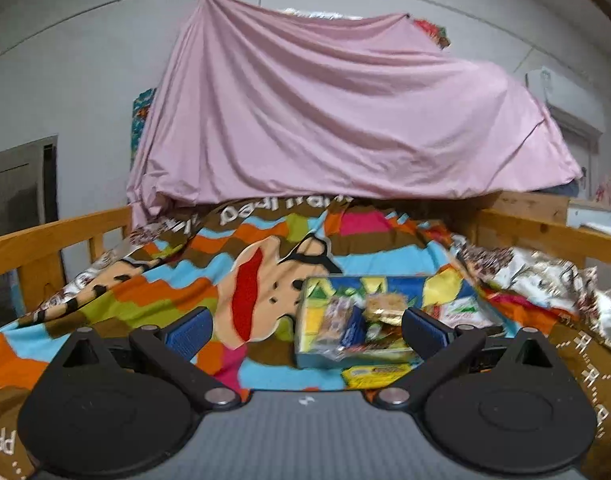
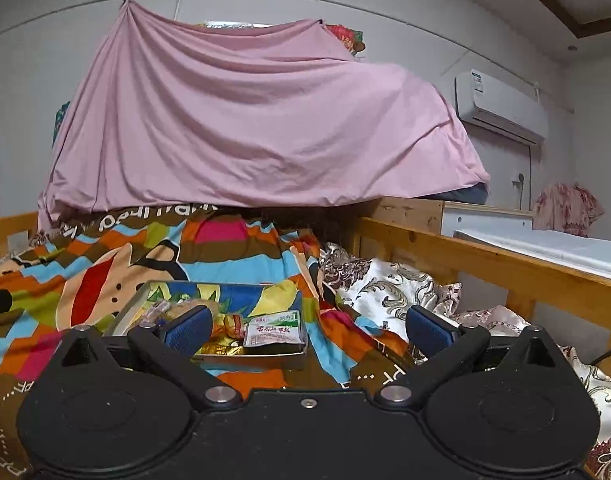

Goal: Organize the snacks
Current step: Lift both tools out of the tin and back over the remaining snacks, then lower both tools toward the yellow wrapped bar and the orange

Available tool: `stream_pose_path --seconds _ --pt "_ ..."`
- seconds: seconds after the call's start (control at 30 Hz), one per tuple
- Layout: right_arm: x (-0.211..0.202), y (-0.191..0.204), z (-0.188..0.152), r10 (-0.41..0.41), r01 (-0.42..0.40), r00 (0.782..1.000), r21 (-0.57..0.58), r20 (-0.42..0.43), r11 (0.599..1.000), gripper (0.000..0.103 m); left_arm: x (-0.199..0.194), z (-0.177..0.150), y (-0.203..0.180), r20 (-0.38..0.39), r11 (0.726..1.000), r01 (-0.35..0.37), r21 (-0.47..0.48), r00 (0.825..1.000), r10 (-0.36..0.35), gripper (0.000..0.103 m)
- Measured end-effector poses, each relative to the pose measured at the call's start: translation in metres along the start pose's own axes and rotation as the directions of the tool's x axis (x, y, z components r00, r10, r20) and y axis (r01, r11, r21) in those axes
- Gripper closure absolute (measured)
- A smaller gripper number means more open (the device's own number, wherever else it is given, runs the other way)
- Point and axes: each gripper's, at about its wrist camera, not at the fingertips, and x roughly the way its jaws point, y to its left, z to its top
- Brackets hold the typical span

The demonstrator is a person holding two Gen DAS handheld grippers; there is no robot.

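Note:
A shallow tin tray with a colourful printed bottom lies on the bed and holds several wrapped snacks. It also shows in the right wrist view, with a white and green packet at its near right corner. A yellow snack pack lies on the blanket just in front of the tray. My left gripper is open and empty, with the tray between and beyond its fingers. My right gripper is open and empty, its left finger over the tray's near side.
A bright cartoon blanket covers the bed. A patterned satin quilt lies bunched at the right. Wooden bed rails run along both sides. A pink sheet hangs behind the bed.

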Motion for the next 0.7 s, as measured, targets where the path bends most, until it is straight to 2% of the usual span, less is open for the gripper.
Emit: stream_pose_path --seconds 0.2,0.37,0.47,0.7 --pt "-0.003 0.017 0.006 -0.007 0.005 1.0 -0.069 -0.029 0.998 0.0 -0.003 -0.002 0.01 -0.067 1.0 -0.016 -0.015 0.998 0.015 0.0" --pt "-0.007 0.038 0.013 0.02 -0.021 1.0 -0.119 -0.008 0.993 0.0 -0.007 -0.001 0.023 -0.1 0.998 -0.013 -0.061 0.995 0.007 0.0" --pt "-0.008 0.052 0.015 0.056 -0.054 0.998 -0.17 0.005 0.984 0.0 -0.003 0.0 0.034 -0.128 0.996 -0.036 -0.085 0.991 0.025 0.0" --pt "-0.005 0.075 0.007 0.128 -0.129 0.992 -0.298 -0.023 0.946 0.0 0.007 -0.002 0.075 -0.227 0.971 -0.103 -0.216 0.972 0.052 0.0"
